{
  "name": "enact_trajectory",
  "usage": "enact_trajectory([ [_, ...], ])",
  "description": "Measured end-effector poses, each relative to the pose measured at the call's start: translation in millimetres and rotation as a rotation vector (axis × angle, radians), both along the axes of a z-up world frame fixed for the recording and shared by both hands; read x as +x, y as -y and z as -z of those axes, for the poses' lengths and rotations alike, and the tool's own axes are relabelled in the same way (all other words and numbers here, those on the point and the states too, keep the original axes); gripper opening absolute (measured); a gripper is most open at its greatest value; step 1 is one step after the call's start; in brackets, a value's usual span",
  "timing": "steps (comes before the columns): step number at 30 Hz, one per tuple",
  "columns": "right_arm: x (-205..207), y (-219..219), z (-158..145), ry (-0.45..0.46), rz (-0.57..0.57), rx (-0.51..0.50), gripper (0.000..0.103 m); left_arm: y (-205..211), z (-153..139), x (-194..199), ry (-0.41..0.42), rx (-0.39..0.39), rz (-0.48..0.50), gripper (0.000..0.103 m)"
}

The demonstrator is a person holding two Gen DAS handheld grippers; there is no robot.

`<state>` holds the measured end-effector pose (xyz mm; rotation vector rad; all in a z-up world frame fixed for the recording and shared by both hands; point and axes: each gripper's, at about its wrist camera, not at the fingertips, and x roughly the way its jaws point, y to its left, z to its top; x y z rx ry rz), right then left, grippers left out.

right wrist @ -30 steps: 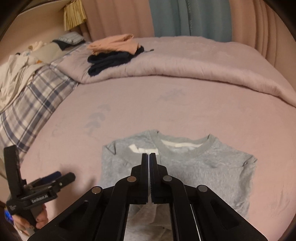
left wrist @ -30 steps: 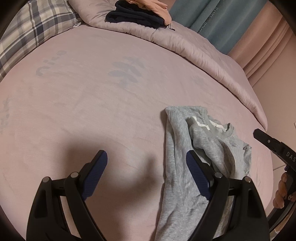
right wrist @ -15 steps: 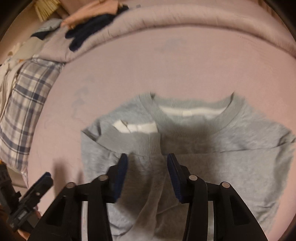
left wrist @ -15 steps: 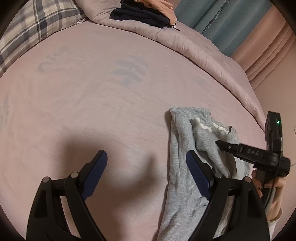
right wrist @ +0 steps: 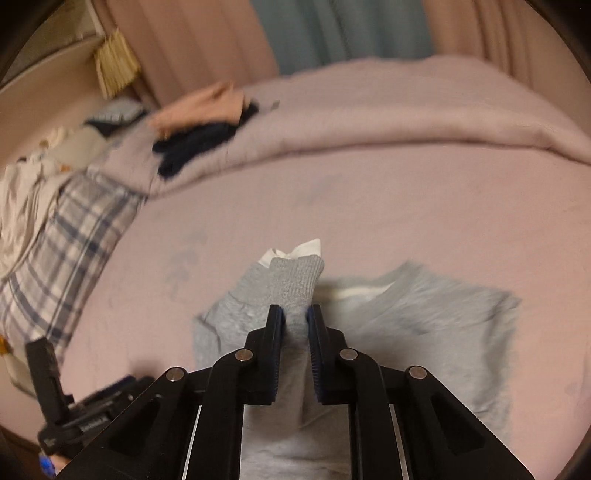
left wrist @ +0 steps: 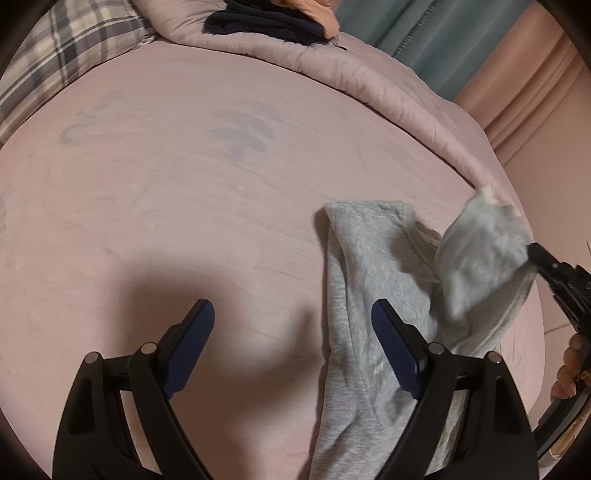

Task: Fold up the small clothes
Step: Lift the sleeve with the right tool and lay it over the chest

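A small grey sweatshirt (left wrist: pixel 369 266) lies on the pink bed sheet (left wrist: pixel 184 206), neck toward the far side. My right gripper (right wrist: pixel 295 312) has its jaws closing on the sleeve's ribbed cuff (right wrist: pixel 295 280), pads pressed against the grey cloth. In the left wrist view the lifted sleeve (left wrist: pixel 480 251) hangs blurred above the shirt's right half. My left gripper (left wrist: pixel 291 310) stands wide open over bare sheet, its right finger (left wrist: pixel 395 347) above the shirt's left edge, nothing between the pads.
A rolled pink duvet (left wrist: pixel 369 74) crosses the far side, with folded dark (left wrist: pixel 258 22) and peach clothes (right wrist: pixel 199 107) on it. A plaid pillow (left wrist: pixel 66 48) lies far left. White laundry (right wrist: pixel 26 192) sits beyond it. Curtains (right wrist: pixel 332 33) hang behind.
The right gripper opened, came down over the folded sleeve, closed on its cuff and lifted it off the shirt. The left gripper stayed open in place.
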<state>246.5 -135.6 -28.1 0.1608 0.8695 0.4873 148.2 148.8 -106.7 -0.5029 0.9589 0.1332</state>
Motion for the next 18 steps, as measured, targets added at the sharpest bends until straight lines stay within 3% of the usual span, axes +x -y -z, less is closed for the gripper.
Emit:
enact_trajectory([
  [3,-8,28,-2,0.061,0.076,-0.007,0.015,7,3,4,0.007,-0.016,0.02,0.083],
  [7,-17,65,16,0.062,0.172,-0.011,0.015,16,10,11,0.004,-0.031,0.043,0.08],
  [12,-17,90,53,-0.039,0.233,-0.016,0.015,32,20,21,-0.01,-0.006,0.077,0.07],
  [18,-24,104,85,-0.148,0.227,0.008,0.015,42,38,31,-0.055,0.048,0.088,0.07],
])
